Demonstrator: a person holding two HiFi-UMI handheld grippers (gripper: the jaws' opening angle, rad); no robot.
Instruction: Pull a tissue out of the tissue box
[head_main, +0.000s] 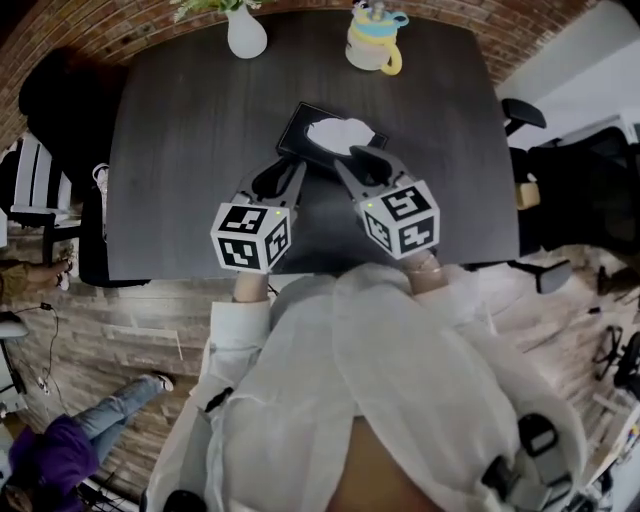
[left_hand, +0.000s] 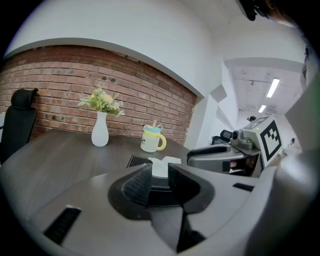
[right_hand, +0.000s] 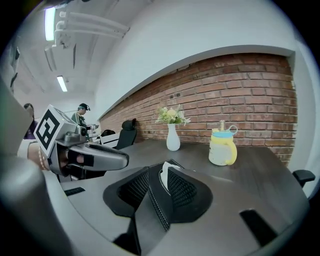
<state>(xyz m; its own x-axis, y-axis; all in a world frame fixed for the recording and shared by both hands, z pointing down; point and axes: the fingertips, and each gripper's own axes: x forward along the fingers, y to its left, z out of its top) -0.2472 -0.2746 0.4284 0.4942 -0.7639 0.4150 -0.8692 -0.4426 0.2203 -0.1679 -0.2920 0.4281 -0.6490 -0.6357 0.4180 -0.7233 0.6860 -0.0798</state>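
item: tissue box (head_main: 300, 126), black, flat. lies at mid-desk, well apart from all four edges. one white tissue (head_main: 340, 133) stands puffed out of its top slot, not yet drawn.

item: left gripper (head_main: 283, 177). jaws wide apart, holding nothing. in the left gripper view the box and tissue show through the gap, beyond the tips and not between them. it hangs on the near-edge side of the box, by its left corner. i cannot tell whether it touches the box.

item: right gripper (head_main: 357, 164). jaws apart, closed on nothing. in the right gripper view the stitched edge of the box runs up through the gap, and the tissue (right_hand: 163, 178) sits just at the tips, close by the right-hand jaw. not pinched.

item: desk (head_main: 180, 150), dark wood grain. a white vase (head_main: 246, 35) with greenery and a yellow mug (head_main: 374, 45) stand at the far edge, well apart from the box.

step in hand: approach. both grippers are lined up from the near edge, and the grasp has not begun.

next move, as judged: the right gripper goes a little further in so that the raised tissue stands between its jaws. it then closes on the paper alone and draws upward. the left gripper may need to press the box down so it does not lift along with the tissue.
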